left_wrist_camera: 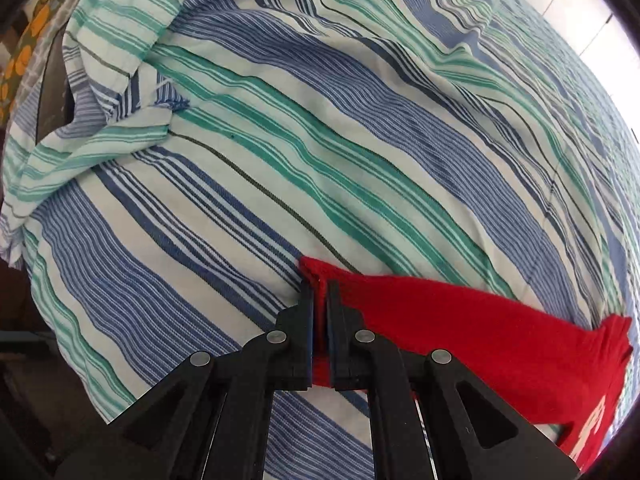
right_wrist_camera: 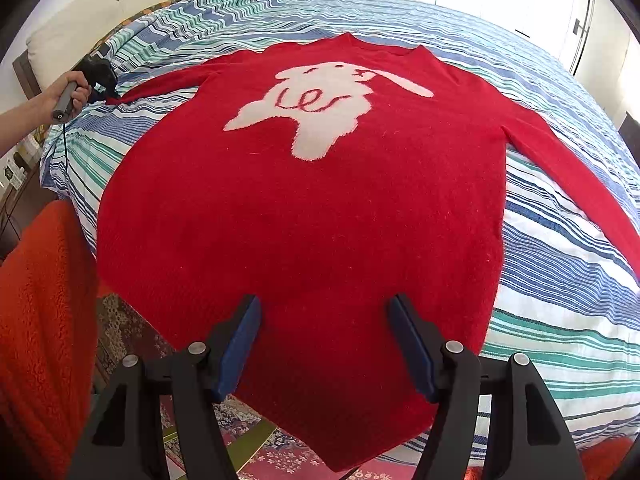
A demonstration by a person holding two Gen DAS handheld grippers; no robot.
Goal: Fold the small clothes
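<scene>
Sweater (right_wrist_camera: 304,208): red, white rabbit motif, spread flat face-up on your striped bed (right_wrist_camera: 560,280); hem nearest you, neck far, long axis running away from you.
Left sleeve (left_wrist_camera: 460,320): stretched out sideways; your left hand-held gripper (left_wrist_camera: 320,292) is clenched on its cuff.
Right hand-held gripper (right_wrist_camera: 324,344): released, jaws wide, poised over the hem; nearer the body.

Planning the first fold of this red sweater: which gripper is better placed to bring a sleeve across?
Left. The left gripper is already shut on a sleeve cuff of the red sweater; the right gripper hangs open over the hem, holding nothing.
</scene>
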